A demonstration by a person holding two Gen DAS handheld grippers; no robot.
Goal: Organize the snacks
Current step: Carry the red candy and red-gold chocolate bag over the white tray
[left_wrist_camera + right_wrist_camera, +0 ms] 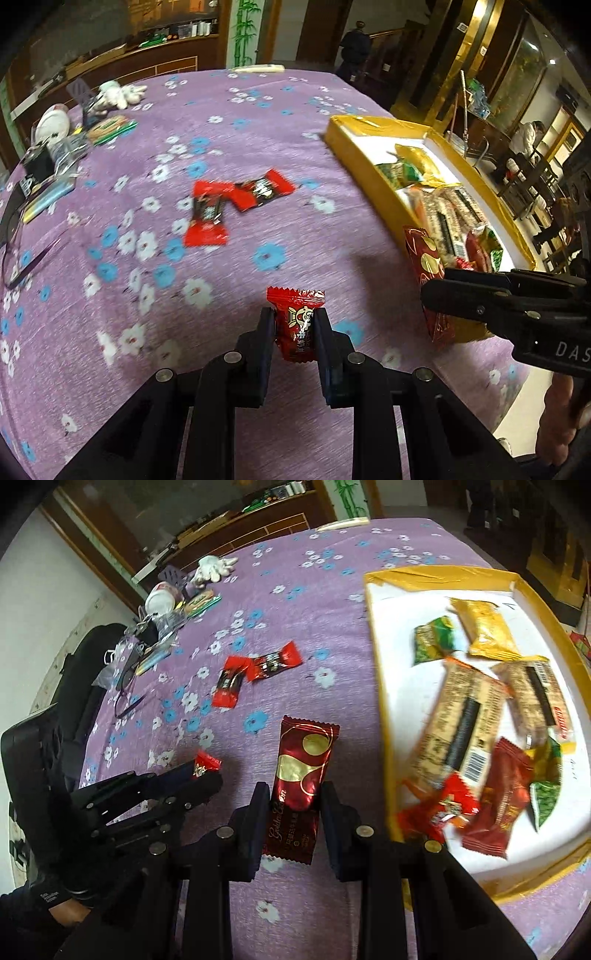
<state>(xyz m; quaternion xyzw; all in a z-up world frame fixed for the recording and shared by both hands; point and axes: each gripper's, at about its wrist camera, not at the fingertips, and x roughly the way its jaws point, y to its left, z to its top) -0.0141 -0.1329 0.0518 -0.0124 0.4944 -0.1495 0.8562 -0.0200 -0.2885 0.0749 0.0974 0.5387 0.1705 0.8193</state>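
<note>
Left hand-held gripper (294, 325) pinches crinkly red candy (296, 317).

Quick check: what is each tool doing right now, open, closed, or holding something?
Left tool: closed on a small bright red wrapped candy.
Right tool: closed on a long dark red and gold foil snack bar.

The table (303, 602) carries a tray (380, 686) on its right side, with many snack packs (476, 716) inside. Two candies (255, 674) lie touching near the middle of the table, left of the tray. At the far left edge stands a clutter of things (162, 616), and a glove (212, 568) lies behind it. Glasses (127, 690) lie before the clutter.
</note>
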